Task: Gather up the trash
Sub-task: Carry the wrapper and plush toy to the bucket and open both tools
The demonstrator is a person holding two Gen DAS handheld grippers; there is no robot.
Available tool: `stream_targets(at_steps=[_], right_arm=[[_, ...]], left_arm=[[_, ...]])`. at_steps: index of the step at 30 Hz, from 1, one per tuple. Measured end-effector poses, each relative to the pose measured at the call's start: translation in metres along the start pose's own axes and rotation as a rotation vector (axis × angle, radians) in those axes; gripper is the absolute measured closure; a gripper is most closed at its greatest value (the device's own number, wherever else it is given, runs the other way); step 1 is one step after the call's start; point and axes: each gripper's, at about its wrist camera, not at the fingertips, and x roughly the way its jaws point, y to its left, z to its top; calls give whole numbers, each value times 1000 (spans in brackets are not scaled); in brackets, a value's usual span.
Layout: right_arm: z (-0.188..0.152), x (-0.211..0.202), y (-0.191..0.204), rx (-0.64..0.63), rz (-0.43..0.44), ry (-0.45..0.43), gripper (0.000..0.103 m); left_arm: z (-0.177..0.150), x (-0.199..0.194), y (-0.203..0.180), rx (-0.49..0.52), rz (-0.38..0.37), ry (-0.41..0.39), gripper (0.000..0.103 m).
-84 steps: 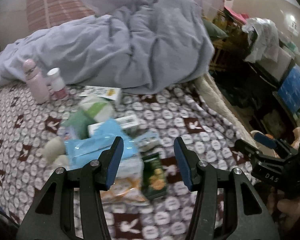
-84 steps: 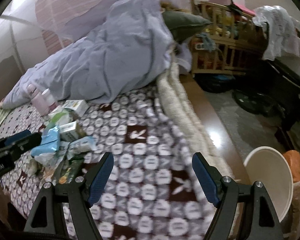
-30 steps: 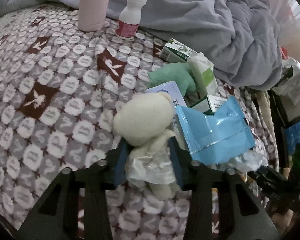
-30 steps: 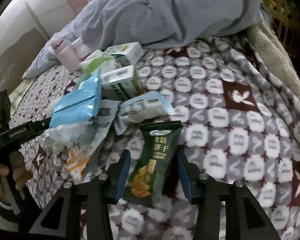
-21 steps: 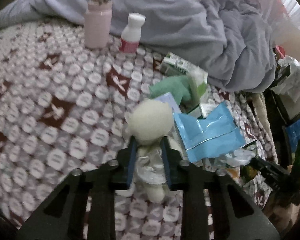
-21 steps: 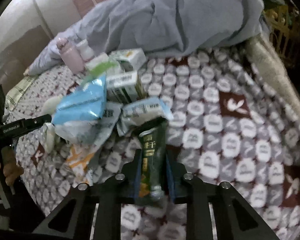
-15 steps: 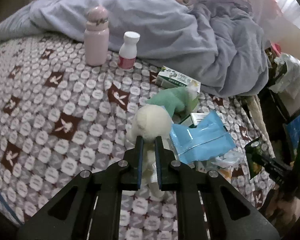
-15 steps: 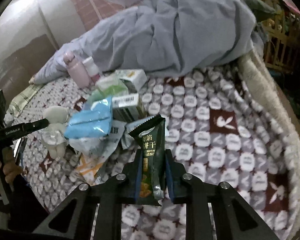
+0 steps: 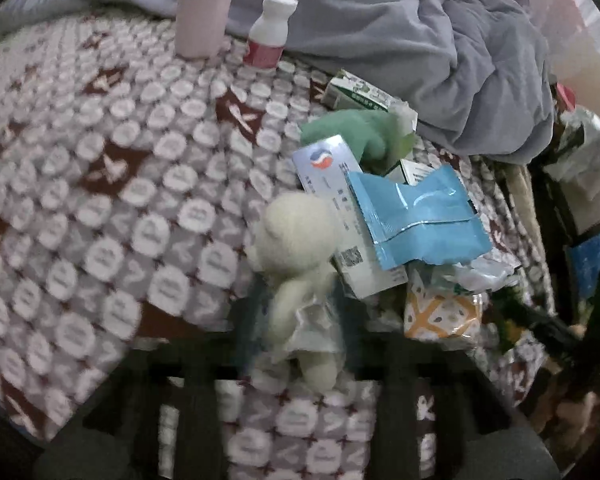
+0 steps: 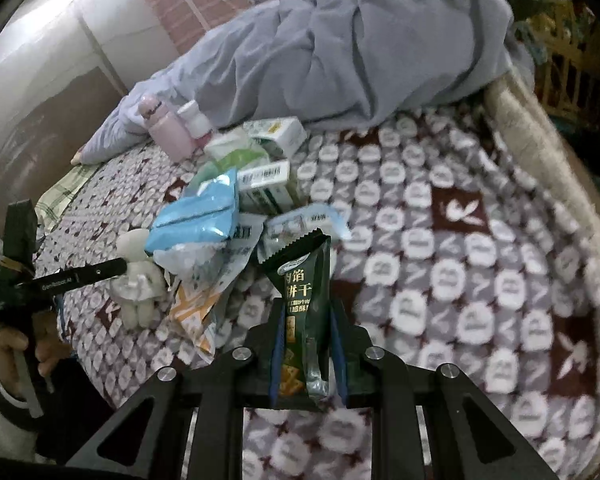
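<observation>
Left wrist view: left claw (image 9: 300, 344) jaws have just been opening, now stand half wide; the cream plush bear (image 9: 296, 264) they were pinching half a second ago sits loose between them on the bed (image 9: 112, 208). Toy released, not trash. Right claw (image 10: 304, 344) stays clamped on the green snack wrapper (image 10: 304, 304), lifted clear of the trash pile (image 10: 220, 216) ahead-left of it. First item in hand; no bin visible now.
</observation>
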Motion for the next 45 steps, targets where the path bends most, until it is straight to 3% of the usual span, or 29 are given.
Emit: stream_targets(at_steps=[1, 3, 6, 7, 8, 9, 15, 21, 25, 31, 45], right_arm=[[-1, 4, 0, 1, -7, 11, 83], [-3, 10, 1, -2, -24, 30, 83], [-7, 19, -1, -1, -32, 59, 83], [-8, 22, -1, 2, -32, 69, 83], [-8, 24, -2, 2, -32, 74, 83], [-9, 25, -1, -4, -32, 75, 83], [-7, 11, 1, -31, -7, 2, 84], [6, -19, -1, -37, 7, -79, 84], [10, -35, -9, -18, 10, -114, 84], [10, -61, -25, 10, -27, -161, 84], [-5, -123, -100, 132, -164, -249, 84]], left_arm=[[-2, 1, 0, -18, -19, -4, 40], [-4, 5, -1, -35, -39, -2, 40], [-7, 17, -6, -15, 7, 15, 41], [-9, 21, -7, -7, 21, 27, 44], [-10, 22, -6, -1, 25, 27, 68], [-11, 22, -6, 5, 22, 28, 76], [-7, -11, -11, 53, 58, -55, 78], [7, -48, -33, 115, 25, -119, 79], [11, -60, -66, 169, -38, -142, 78], [9, -46, -134, 265, -115, -128, 78], [-8, -2, -260, 460, -138, -93, 78]])
